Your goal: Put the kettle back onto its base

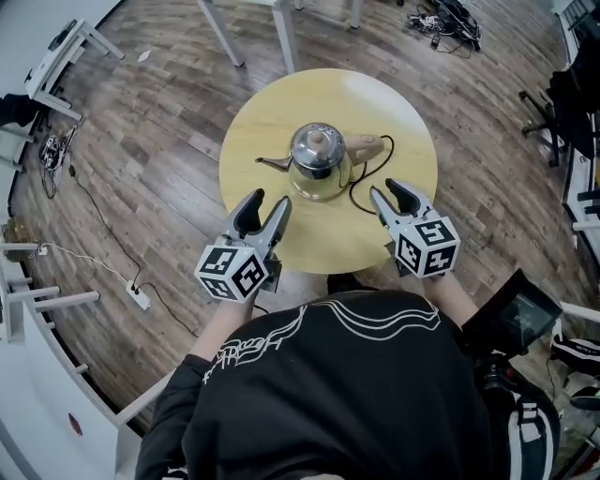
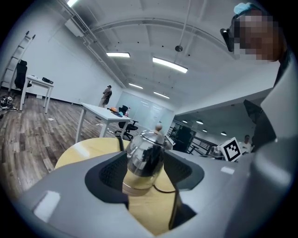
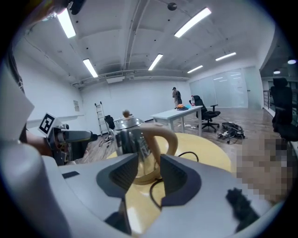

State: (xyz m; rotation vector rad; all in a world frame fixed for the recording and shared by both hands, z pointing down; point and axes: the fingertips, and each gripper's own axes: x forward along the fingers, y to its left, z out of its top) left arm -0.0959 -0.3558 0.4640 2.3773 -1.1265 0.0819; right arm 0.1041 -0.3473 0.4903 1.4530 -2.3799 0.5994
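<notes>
The kettle [image 1: 319,161], glass-bodied with a steel lid, a wooden knob and a beige handle [image 1: 367,146], stands upright on its round base in the middle of the yellow round table [image 1: 262,112]. Its spout points left, and a black cord [image 1: 360,193] loops out on the right. My left gripper [image 1: 266,202] is open, a short way in front and to the left of the kettle, with nothing between its jaws. My right gripper [image 1: 386,189] is open too, to the front right near the cord. Both gripper views show the kettle [image 2: 144,160] [image 3: 132,142] just beyond the open jaws, untouched.
The table's near edge lies under both grippers. On the wooden floor, a power strip [image 1: 139,296] and cables lie to the left, and metal table legs [image 1: 281,28] stand beyond. Chairs and a dark screen [image 1: 514,314] are at the right. A person [image 2: 107,95] stands far off.
</notes>
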